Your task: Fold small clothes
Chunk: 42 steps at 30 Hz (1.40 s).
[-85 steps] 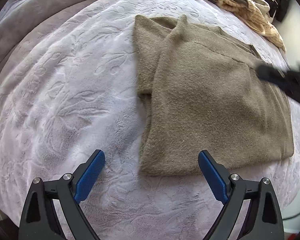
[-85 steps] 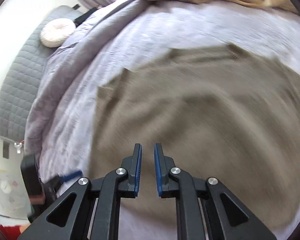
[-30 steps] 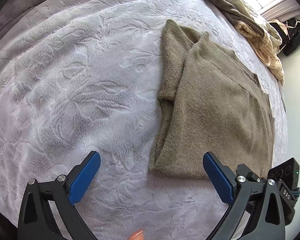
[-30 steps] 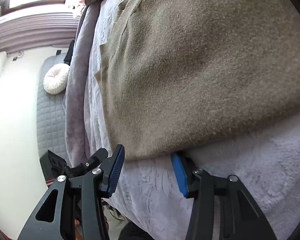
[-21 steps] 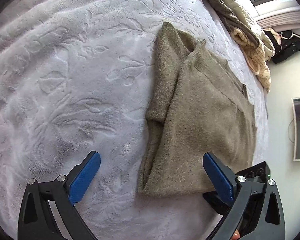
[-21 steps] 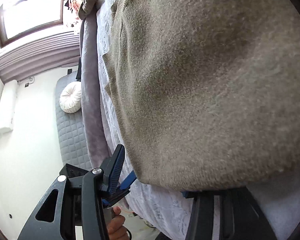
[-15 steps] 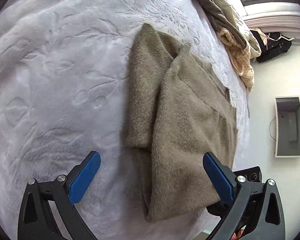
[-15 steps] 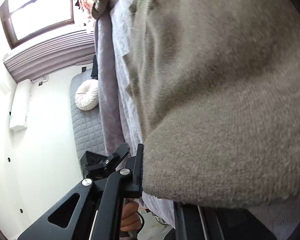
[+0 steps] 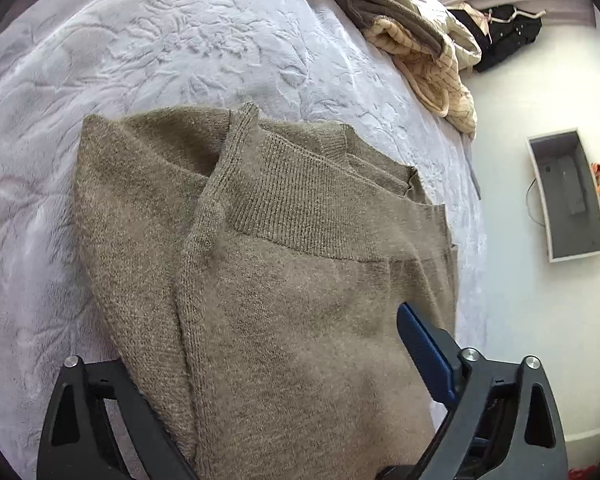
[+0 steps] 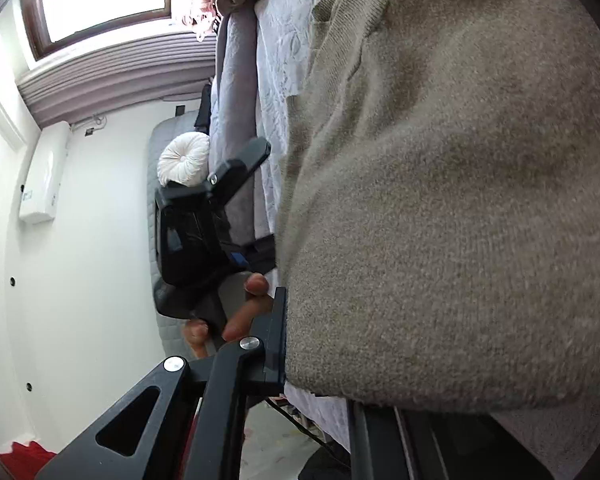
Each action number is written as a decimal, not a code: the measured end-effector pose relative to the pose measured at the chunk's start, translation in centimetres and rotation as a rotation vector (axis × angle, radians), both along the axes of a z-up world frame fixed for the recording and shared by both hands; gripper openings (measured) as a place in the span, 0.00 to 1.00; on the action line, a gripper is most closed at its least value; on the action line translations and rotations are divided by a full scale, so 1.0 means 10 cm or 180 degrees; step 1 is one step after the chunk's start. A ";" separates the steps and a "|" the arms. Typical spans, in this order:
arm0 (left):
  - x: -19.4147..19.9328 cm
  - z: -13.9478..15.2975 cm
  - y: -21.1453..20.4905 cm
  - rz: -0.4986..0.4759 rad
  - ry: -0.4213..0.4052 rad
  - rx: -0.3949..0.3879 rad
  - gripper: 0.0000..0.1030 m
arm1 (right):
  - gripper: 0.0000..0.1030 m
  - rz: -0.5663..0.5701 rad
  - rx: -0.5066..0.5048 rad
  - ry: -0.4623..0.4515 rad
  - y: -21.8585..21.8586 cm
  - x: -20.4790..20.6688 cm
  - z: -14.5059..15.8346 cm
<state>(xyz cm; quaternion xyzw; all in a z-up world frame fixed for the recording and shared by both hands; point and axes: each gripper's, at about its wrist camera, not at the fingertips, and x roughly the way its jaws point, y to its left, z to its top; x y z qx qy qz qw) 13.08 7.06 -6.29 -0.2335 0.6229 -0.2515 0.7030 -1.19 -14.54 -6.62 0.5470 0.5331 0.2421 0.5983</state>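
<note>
Sweater point(image 9: 300, 280), olive-brown knit, lies on the pale embossed blanket point(image 9: 180, 48) of a bed. It is folded lengthwise, one side panel laid over the body. Its long axis runs away from the left wrist camera; the ribbed band point(image 9: 312, 196) sits at the far end, while the near end reaches the lower edge of that view.

Left gripper point(image 9: 284, 364): jaws stand wide apart, released. The sweater's near end lies between them and covers the left finger's tip; the blue pad of the right finger point(image 9: 424, 352) rests against the knit's right edge.

Right gripper point(image 10: 320, 344): the left finger point(image 10: 278, 336) presses against the sweater's near edge, and fabric drapes over the space where the other finger should be. Whether it is clamped on the cloth cannot be told. In this view the left gripper's black body and the person's fingers point(image 10: 248, 304) sit just beside the sweater's left edge.

Beyond the sweater's far end, a heap of beige clothes point(image 9: 420, 40) lies at the bed's corner. A round white cushion point(image 10: 184, 160) rests against a grey quilted headboard point(image 10: 156, 184).
</note>
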 end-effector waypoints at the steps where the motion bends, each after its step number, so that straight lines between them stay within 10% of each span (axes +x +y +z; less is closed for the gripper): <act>1: 0.00 -0.01 -0.04 -0.0051 -0.0024 0.0115 0.78 | 0.09 0.0115 -0.0109 0.0047 0.03 0.00 -0.01; 7: -0.02 -0.16 -0.10 -0.0189 0.0052 0.0446 0.76 | 0.13 0.1061 -0.1019 -0.0051 0.15 -0.08 0.19; 12: -0.03 -0.19 -0.19 -0.0195 0.0024 0.0690 0.76 | 0.13 0.0726 -0.1739 -0.0328 -0.27 0.02 0.50; 15: -0.07 -0.12 -0.26 -0.0179 -0.0130 0.0922 0.45 | 0.08 0.0676 -0.2123 -0.0161 -0.49 0.09 0.29; 18: -0.11 0.06 -0.23 -0.0029 -0.0246 0.0863 0.23 | 0.02 0.0611 -0.1944 0.0037 -0.54 0.15 0.02; 25: -0.16 0.70 -0.47 0.0078 -0.0498 0.0506 0.21 | 0.03 0.0475 -0.1722 -0.0131 -0.58 0.13 0.11; 33: -0.09 1.33 -1.68 -0.0443 -0.0818 0.0465 0.21 | 0.06 -0.0049 -0.1455 -0.0176 -1.17 0.02 0.26; 42: -0.24 0.73 -3.20 -0.1026 -0.0761 0.1334 0.21 | 0.06 -0.0751 -0.1113 -0.0073 -1.92 0.01 0.09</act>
